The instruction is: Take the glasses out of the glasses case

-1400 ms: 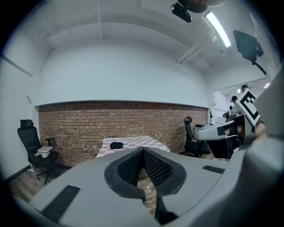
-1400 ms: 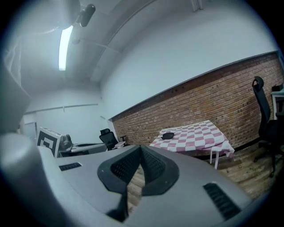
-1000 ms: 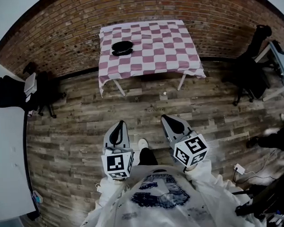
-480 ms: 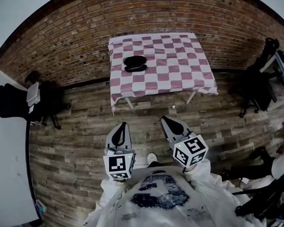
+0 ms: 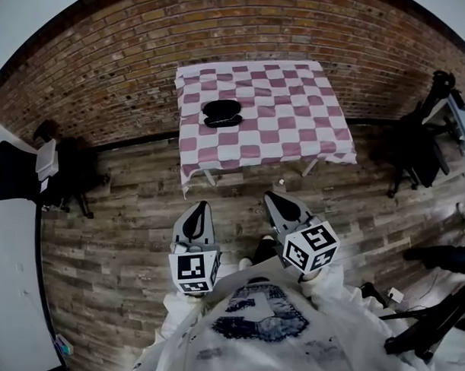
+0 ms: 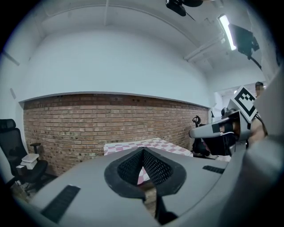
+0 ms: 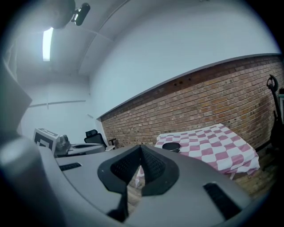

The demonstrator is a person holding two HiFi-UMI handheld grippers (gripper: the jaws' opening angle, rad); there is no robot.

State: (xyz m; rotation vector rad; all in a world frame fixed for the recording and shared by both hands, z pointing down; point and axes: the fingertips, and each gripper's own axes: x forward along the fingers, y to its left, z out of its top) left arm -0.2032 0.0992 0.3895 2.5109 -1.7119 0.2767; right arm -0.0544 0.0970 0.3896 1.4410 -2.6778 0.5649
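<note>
A black glasses case (image 5: 222, 113) lies closed on the left part of a table with a pink and white checked cloth (image 5: 291, 133), which stands against a brick wall. Both grippers are held in front of my body over the wooden floor, well short of the table. The left gripper (image 5: 197, 210) is shut and empty; its jaws (image 6: 143, 151) meet at the tips. The right gripper (image 5: 273, 195) is also shut with nothing in it, and its view shows the case (image 7: 171, 146) on the table (image 7: 213, 144) ahead, beyond its closed tips (image 7: 141, 149).
A black office chair (image 5: 15, 169) with a white box on a stand sits at the left by a white desk (image 5: 15, 287). Another black chair (image 5: 425, 147) stands at the right. A person's legs (image 5: 448, 257) show at the far right.
The table and case have come nearer in the head view and shifted a little right as I walk toward them. Both grippers stay shut in the same pose before my body.
</note>
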